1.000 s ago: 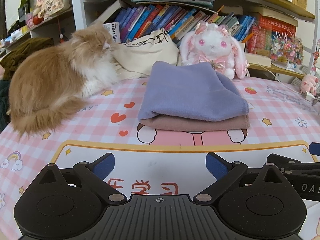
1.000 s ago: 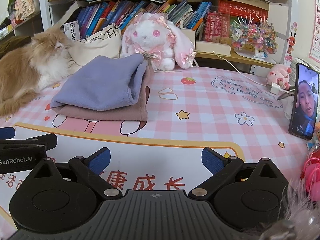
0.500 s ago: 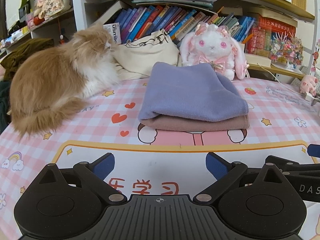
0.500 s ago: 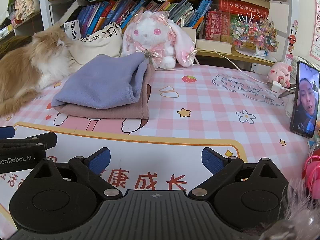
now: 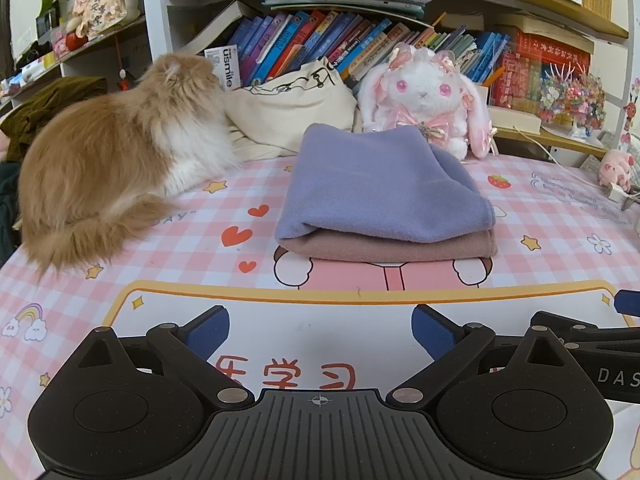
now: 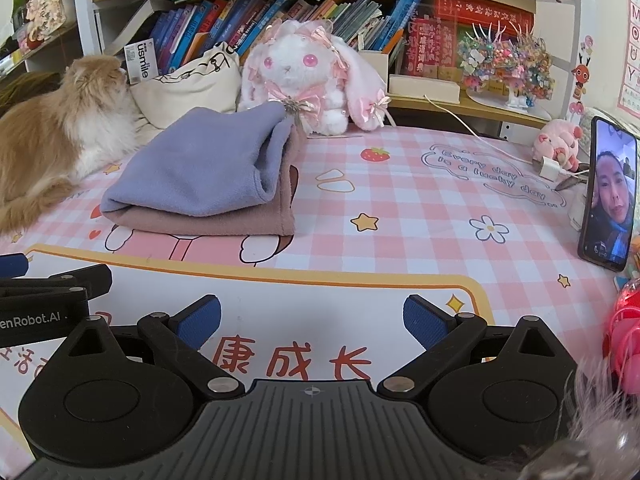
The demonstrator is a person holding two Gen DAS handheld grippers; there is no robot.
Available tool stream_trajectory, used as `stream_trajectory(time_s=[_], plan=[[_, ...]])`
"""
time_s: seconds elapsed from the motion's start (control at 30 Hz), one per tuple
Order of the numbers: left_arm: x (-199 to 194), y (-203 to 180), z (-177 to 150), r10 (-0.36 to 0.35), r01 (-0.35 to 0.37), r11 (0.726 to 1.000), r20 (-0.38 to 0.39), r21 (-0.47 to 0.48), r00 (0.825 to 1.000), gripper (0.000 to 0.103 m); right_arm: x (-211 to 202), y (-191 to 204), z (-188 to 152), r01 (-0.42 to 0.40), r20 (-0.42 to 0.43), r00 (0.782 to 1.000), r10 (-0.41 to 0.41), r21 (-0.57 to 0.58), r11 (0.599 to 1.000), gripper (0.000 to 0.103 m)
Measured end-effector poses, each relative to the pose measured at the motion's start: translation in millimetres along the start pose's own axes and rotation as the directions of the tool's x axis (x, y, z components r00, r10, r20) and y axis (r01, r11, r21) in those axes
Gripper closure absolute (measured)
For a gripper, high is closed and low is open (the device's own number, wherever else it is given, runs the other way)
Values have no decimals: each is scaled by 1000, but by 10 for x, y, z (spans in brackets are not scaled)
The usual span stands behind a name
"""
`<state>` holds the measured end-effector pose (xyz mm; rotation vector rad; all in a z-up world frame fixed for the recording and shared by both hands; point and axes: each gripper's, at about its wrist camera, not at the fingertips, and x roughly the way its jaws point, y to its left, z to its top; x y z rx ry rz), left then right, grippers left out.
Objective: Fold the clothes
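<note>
Fingers (image 5: 208, 330) of both grippers gape empty; mat (image 6: 400, 200) reads "Every day is a lucky day".

Lavender cloth (image 5: 380, 184) (folded) atop mauve cloth (image 5: 388, 246)

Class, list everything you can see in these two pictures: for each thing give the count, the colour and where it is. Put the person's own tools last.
Folded cloth: 1, purple, on top of the pink one, mid table.
Folded cloth: 1, dusty pink, under the purple one.
Cat: 1, ginger and white, lying on the table's left side.
Toy rabbit: 1, white and pink, behind the cloths.
Bag: 1, cream, between cat and rabbit.
Phone: 1, black, upright at the table's right edge.
Toy pig: 1, pink, beside the phone.
Books: many, mostly blue, on the shelf.
Table cover: 1, pink checked.
Left gripper: 1, black with blue pads, open, empty.
Right gripper: 1, same colours, open, empty.
</note>
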<state>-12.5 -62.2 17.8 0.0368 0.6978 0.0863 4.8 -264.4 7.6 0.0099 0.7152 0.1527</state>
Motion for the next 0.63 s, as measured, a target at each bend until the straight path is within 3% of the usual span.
stream_trajectory(time_s=[0.63], plan=[[34, 26, 5, -12, 12, 1000, -9, -27, 1000, 0, 62, -15, 11, -4, -18, 1000, 4, 5, 1000, 5]])
